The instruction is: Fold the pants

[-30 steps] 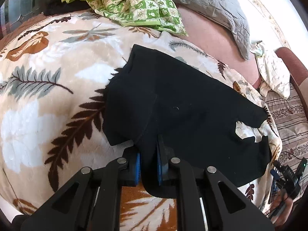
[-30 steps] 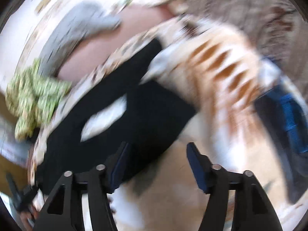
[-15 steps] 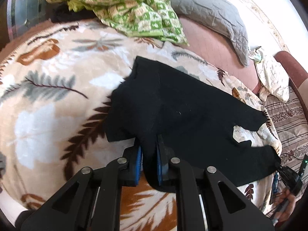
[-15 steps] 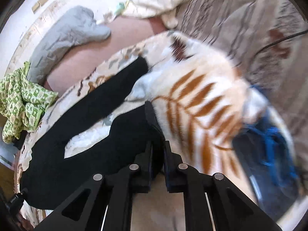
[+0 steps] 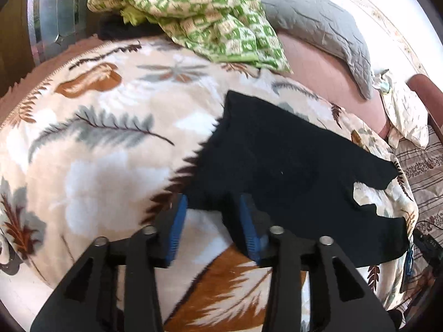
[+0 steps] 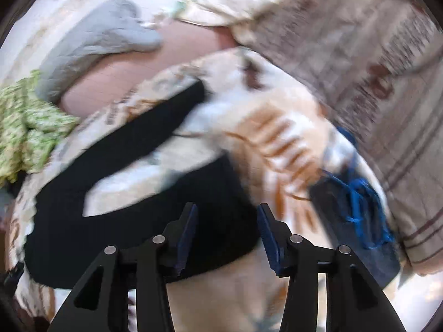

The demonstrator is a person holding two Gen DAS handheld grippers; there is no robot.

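Note:
Black pants (image 5: 290,163) lie spread on a leaf-patterned blanket (image 5: 105,166), their waist end toward my left gripper and the two legs reaching right. My left gripper (image 5: 211,221) hangs over the near waist edge with its jaws opening; the cloth lies below the gap and the pads do not press it. In the right wrist view the pants (image 6: 133,199) show both legs with a bare wedge of blanket between them. My right gripper (image 6: 227,229) is over the near leg's hem, jaws opening, nothing pinched.
A green checked cloth (image 5: 210,16) and a grey quilted pillow (image 5: 318,27) lie at the far side. A pale floral pillow (image 5: 407,113) and a striped brown cover (image 6: 373,63) lie to the right. A dark blue bag with blue cord (image 6: 357,210) sits by the blanket's corner.
Both grippers were shut on the pants' edges half a second ago and have let go, their jaws now apart. Both have lifted slightly away from the cloth.

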